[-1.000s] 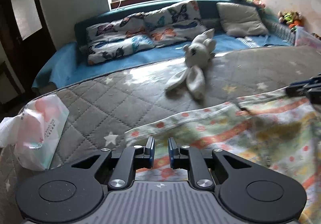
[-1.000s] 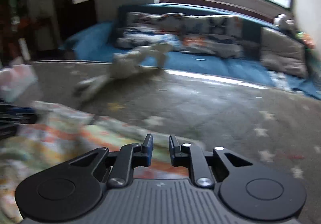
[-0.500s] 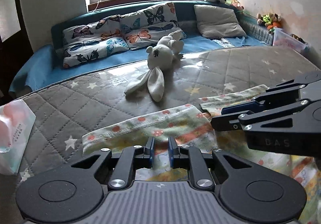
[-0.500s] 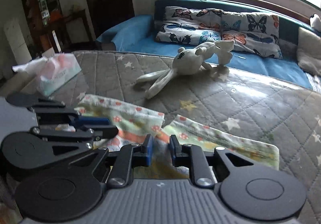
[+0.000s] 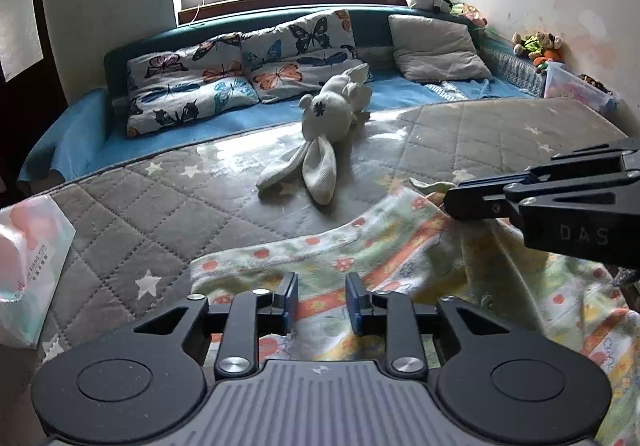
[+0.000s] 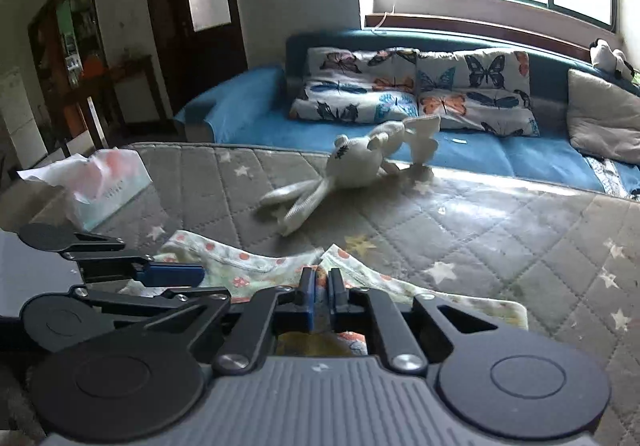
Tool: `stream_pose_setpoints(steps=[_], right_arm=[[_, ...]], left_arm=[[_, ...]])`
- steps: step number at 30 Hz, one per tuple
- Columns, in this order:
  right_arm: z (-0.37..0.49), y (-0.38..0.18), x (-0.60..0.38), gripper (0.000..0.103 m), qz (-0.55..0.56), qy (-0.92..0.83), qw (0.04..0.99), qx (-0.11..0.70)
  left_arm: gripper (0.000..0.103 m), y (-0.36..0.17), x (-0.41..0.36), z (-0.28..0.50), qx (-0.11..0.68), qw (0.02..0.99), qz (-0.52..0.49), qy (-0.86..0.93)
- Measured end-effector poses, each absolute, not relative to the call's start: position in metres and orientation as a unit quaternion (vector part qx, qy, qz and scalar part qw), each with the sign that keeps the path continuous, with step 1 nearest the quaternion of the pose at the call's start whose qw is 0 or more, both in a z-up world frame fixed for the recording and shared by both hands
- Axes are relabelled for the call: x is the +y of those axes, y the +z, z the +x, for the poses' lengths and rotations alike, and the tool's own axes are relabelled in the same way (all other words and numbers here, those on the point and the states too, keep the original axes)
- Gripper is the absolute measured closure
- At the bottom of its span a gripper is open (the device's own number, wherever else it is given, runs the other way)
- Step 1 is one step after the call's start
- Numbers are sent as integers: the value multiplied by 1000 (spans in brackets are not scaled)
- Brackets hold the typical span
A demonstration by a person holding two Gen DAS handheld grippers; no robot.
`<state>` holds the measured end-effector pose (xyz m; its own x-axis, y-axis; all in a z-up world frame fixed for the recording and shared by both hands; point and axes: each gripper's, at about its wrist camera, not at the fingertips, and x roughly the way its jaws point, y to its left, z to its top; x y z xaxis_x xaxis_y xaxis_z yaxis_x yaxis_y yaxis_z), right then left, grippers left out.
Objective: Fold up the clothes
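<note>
A pale yellow printed garment point(image 5: 384, 246) with orange and green patterns lies on the grey quilted mattress point(image 5: 168, 206). My left gripper point(image 5: 321, 300) is open, its fingers standing apart just above the garment's near part. My right gripper point(image 6: 321, 294) is shut on a fold of the garment point(image 6: 248, 266). In the left wrist view the right gripper point(image 5: 452, 202) comes in from the right and pinches the cloth's far edge. In the right wrist view the left gripper point(image 6: 176, 274) sits at the left over the cloth.
A white stuffed rabbit point(image 5: 332, 118) lies on the mattress beyond the garment. A tissue pack point(image 5: 28, 270) sits at the left edge. Butterfly pillows point(image 5: 240, 66) and a grey cushion point(image 5: 436, 50) rest on the blue sofa behind. A wall stands to the right.
My left gripper has opened and let go of the cloth. My right gripper has stayed shut on the fold and carried it toward the left gripper.
</note>
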<state>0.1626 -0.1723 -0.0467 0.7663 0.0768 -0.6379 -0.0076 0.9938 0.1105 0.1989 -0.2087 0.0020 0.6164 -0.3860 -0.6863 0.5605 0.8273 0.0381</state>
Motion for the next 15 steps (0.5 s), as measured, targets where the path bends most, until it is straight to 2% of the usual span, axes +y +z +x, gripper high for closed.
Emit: stream_pose_setpoints(steps=[7,15], right_arm=[[172,-61,-179,94,74,9,924,375],[181,-62,-174,93,65,1,924,377]], left_arm=[[74,3,-206,200,334,899,141,-244],[74,0,-204,204,332,902,145,-234]])
